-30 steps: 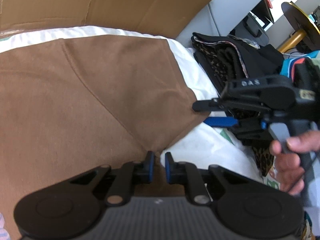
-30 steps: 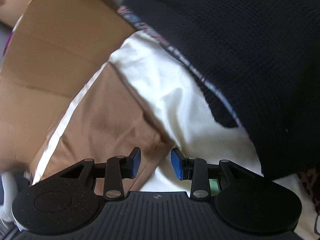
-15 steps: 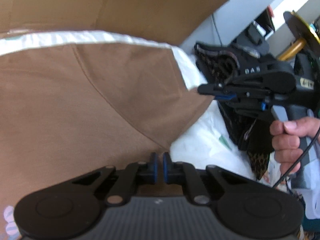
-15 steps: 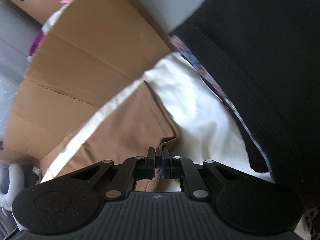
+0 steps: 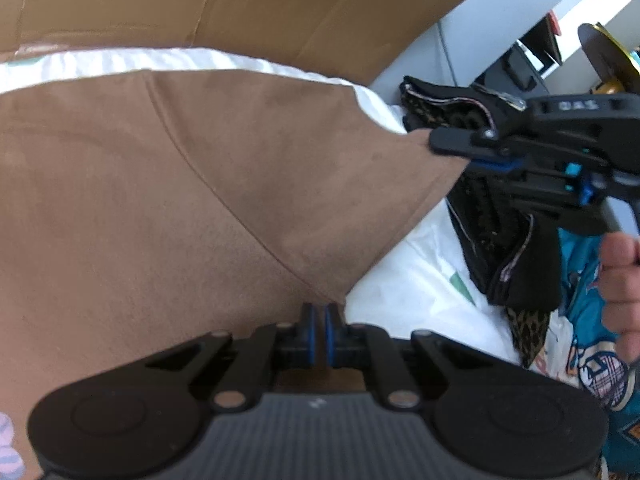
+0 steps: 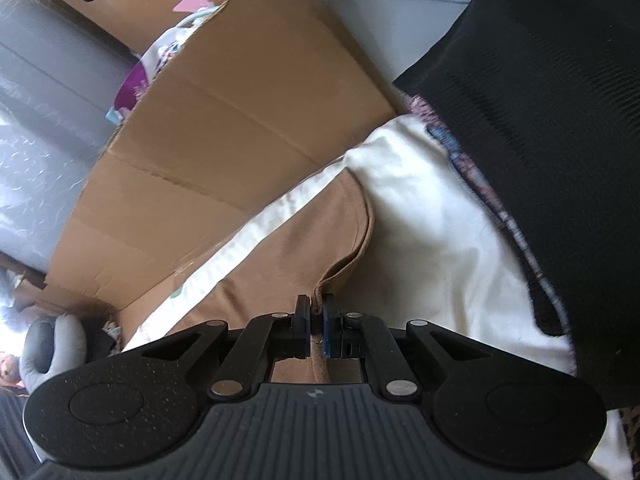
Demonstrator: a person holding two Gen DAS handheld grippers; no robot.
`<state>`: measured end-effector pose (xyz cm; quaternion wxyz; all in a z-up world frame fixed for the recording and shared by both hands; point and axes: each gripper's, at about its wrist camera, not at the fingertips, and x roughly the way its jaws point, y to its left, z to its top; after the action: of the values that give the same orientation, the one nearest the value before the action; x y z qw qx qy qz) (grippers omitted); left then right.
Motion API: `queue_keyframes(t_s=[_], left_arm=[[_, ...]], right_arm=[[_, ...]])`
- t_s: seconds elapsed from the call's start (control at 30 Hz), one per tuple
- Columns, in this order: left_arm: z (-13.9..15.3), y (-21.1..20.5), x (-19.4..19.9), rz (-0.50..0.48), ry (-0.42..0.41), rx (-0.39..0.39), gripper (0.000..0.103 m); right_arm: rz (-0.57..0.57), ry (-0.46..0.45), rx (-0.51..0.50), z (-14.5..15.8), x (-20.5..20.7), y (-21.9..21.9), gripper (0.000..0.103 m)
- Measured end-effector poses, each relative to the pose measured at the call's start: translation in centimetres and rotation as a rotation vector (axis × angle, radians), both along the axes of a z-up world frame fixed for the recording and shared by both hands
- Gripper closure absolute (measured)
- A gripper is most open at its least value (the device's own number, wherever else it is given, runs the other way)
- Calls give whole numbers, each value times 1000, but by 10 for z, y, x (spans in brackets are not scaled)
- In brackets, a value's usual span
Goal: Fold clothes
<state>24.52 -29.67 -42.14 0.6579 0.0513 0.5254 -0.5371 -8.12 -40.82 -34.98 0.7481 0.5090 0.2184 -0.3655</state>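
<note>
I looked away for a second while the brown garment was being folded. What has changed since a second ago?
The right gripper closed on the brown garment's corner and lifted it off the white sheet; a second ago its jaws stood open around that corner. The left gripper shut the last bit on the near corner. The black clothes and the cardboard stayed put.

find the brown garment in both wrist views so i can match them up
Left wrist view: the brown garment fills the left and centre, one corner pinched in the left gripper, another in the right gripper at right.
Right wrist view: it runs from centre to lower middle, its edge in the right gripper's shut jaws.
Shared landmark: the cardboard behind the white sheet.
</note>
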Motion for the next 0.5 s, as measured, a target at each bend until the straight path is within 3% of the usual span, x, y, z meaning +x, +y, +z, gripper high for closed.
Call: queue_keyframes(t_s=[0.5], left_arm=[[-6, 10, 3, 46, 41, -16, 99]], right_arm=[[144, -127, 62, 12, 21, 29, 100]])
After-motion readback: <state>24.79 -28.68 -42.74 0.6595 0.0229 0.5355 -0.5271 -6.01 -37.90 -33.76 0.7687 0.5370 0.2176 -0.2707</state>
